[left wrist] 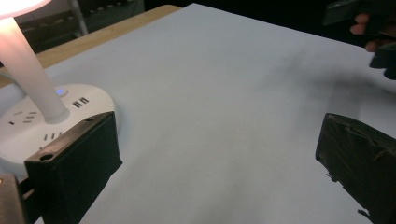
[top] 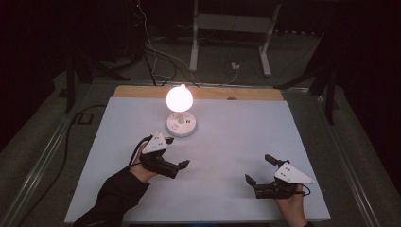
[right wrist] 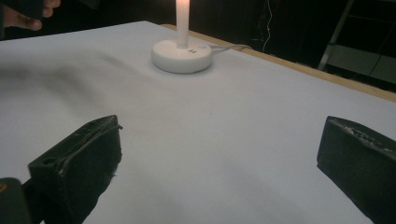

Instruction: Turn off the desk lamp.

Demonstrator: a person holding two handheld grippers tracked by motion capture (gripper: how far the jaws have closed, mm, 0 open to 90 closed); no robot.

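Item 1: worktop (top: 227, 189), pale sheet over a wooden board, the wood exposed along the far edge. No container stands on it.

Item 2: lamp (top: 180, 111), lit, with a glowing bulb on a white stem and a round white base. It stands at the far centre of the worktop. The base carries socket slots, 2 small USB-type ports and a blue indicator light, legible in the left claw view (left wrist: 28, 126); the high view shows the top of the base only as faint marks. The right claw view shows the base (right wrist: 181, 55) farther off, with a white cable leaving it toward the wooden edge.

Item 3: left claw (top: 176, 153), held in a dark-sleeved hand, just in front of the lamp base. Jaws spread wide, released, nothing between them; 1 jaw sits near the base in its own view.

Item 4: right claw (top: 260, 169), held in a hand at the near right of the worktop, well apart from the lamp. Jaws spread wide, released, bare sheet between them.

Item 5: floor beyond the worktop, with loose cables and a white frame, seen from the high view.
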